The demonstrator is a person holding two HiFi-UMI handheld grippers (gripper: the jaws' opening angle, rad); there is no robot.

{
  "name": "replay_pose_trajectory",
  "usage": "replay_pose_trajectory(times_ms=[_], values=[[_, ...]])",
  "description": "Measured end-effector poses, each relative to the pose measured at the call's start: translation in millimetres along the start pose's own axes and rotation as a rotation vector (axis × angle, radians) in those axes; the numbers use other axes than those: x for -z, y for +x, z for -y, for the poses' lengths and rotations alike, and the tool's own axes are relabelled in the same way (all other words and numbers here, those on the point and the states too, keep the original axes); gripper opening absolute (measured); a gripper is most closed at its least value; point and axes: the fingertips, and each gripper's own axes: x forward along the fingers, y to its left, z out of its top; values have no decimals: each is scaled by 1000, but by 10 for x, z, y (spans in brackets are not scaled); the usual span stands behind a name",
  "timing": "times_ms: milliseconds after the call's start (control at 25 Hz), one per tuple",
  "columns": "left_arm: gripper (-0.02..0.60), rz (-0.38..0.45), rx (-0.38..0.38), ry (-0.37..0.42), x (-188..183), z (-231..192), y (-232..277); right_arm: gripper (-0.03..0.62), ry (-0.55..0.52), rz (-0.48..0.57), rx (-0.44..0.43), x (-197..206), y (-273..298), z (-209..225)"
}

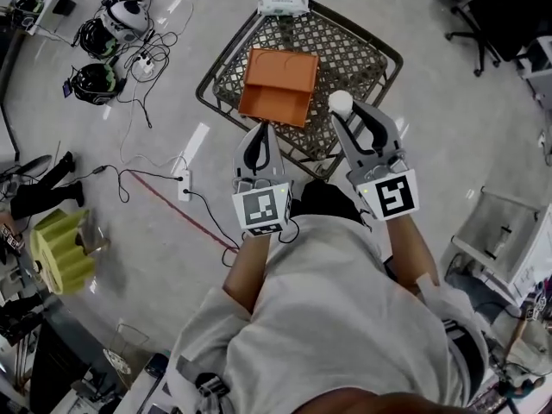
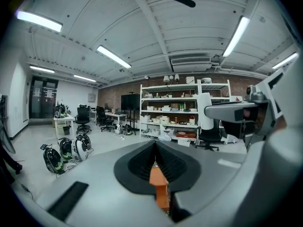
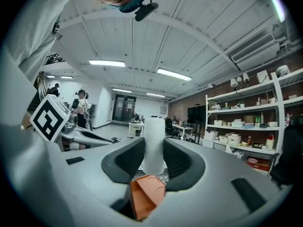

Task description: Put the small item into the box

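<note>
An open orange box (image 1: 278, 84) lies on a dark wire-mesh table (image 1: 349, 54). To its right, above the table's near edge, my right gripper (image 1: 346, 113) is shut on a small white cylinder (image 1: 341, 103), held upright. In the right gripper view the white cylinder (image 3: 154, 131) stands between the pads of that gripper (image 3: 154, 145), with the orange box (image 3: 147, 197) showing below. My left gripper (image 1: 261, 130) hangs just in front of the box's near edge, shut and holding nothing. In the left gripper view that gripper (image 2: 155, 146) has its pads together over a strip of the orange box (image 2: 160, 188).
A white pack of wipes (image 1: 282, 3) lies at the table's far edge. On the floor to the left are helmets (image 1: 110, 33), cables and a power strip (image 1: 185, 185), and a yellow object (image 1: 60, 248). An office chair (image 1: 487, 11) and a white rack (image 1: 509, 231) stand on the right.
</note>
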Motion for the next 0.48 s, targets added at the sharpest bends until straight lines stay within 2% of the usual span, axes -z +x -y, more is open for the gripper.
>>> replay_pose_trajectory(times_ms=[280, 480], values=[[9, -92, -64, -31, 316, -117, 144, 120, 38, -65, -61, 365, 222, 73], [9, -111, -80, -43, 558, -273, 201, 120, 31, -114, -108, 597, 437, -52]])
